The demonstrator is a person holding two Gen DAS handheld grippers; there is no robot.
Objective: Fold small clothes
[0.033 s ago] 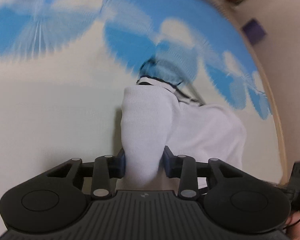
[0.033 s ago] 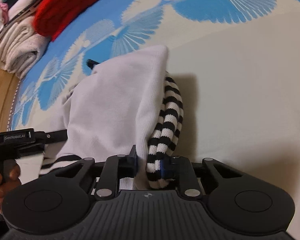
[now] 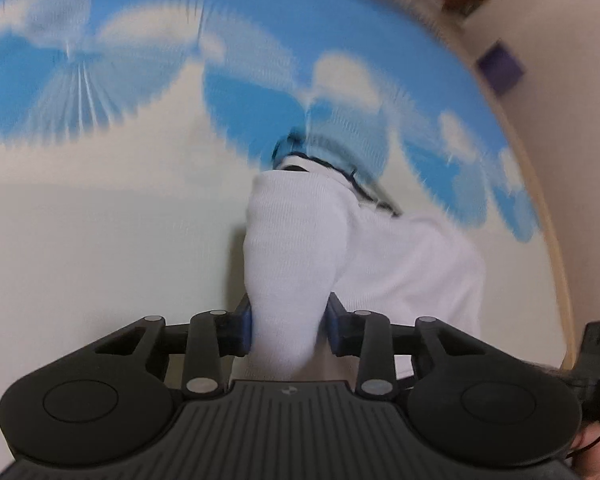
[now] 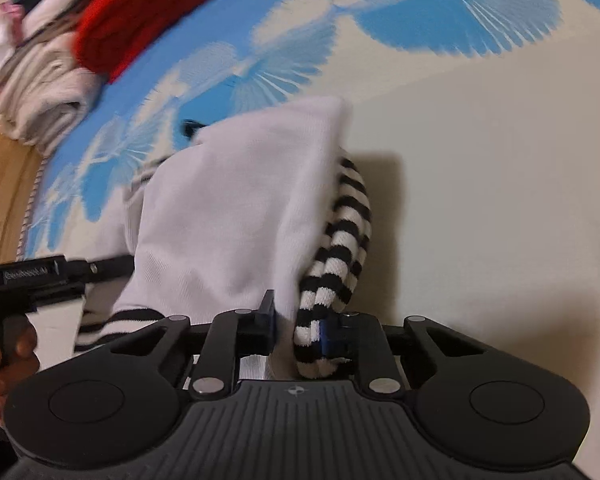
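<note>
While both grippers (image 3: 288,326) (image 4: 298,330) pinch it — garment (image 4: 236,224) unlabelled.

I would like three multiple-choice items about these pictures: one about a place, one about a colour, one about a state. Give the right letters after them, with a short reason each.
1. Where is the pile of folded clothes in the right wrist view?
A. upper left, at the edge of the blue-patterned mat
B. lower right, beside the gripper
C. in the middle of the mat

2. What colours are the stripes on the garment's cuff?
A. red and white
B. black and white
C. blue and yellow

3. What is the state of the right gripper?
A. open, above the mat
B. shut on nothing
C. shut on the white garment

Answers:
1 A: the pile, with a red piece on top, lies in the upper left corner.
2 B: the cuff shows black and white bands.
3 C: striped and white cloth sits pinched between its fingers; the left gripper grips the white cloth likewise.
</note>
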